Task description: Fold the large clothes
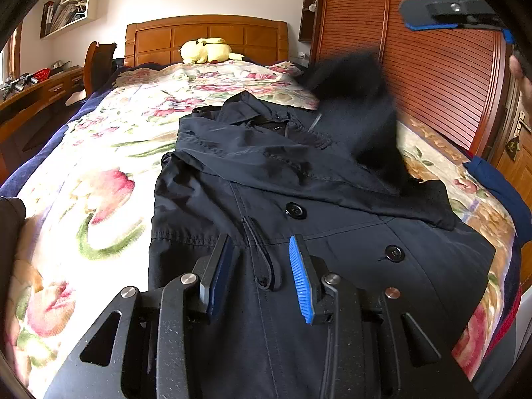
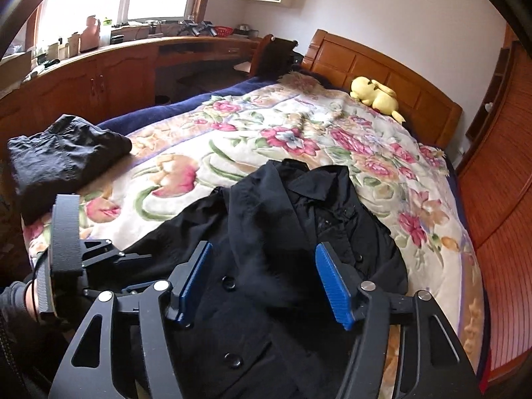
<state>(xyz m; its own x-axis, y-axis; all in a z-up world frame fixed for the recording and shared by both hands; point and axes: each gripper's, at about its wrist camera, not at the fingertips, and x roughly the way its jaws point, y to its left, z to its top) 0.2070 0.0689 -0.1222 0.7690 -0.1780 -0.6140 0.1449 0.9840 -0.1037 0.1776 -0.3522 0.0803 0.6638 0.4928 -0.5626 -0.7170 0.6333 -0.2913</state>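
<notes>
**Ana:** While the dark coat (image 1: 299,206) lies spread across the floral bedspread (image 1: 109,153) in the middle of the left wrist frame, which fold is in hand?

**Ben:** The sleeve step, I judge. One sleeve (image 1: 359,113) shows as a dark blur at upper right of that frame, apparently dropping over the chest, with the other already crossing below the collar.

**Ana:** And the jaws?

**Ben:** The right gripper (image 2: 264,282) stands with its jaws wide apart at the bottom of its own frame, nothing between the blue pads, coat fabric only beneath them. The left gripper (image 1: 262,276) has its jaws partly open over the button placket (image 1: 266,256); they straddle a strap loop, and I cannot tell whether the pads press it.

**Ana:** Anything else on the bed?

**Ben:** A folded dark garment (image 2: 63,153) at the left edge of the right wrist frame, well apart from the coat, and a yellow plush toy (image 2: 375,94) near the headboard.

**Ana:** Next move?

**Ben:** Probably smoothing the sleeve flat, then both grippers pinching the hem near the bottom of the frame and carrying it toward the collar. It calls for a grip through all layers so the sleeves do not slide out.
</notes>
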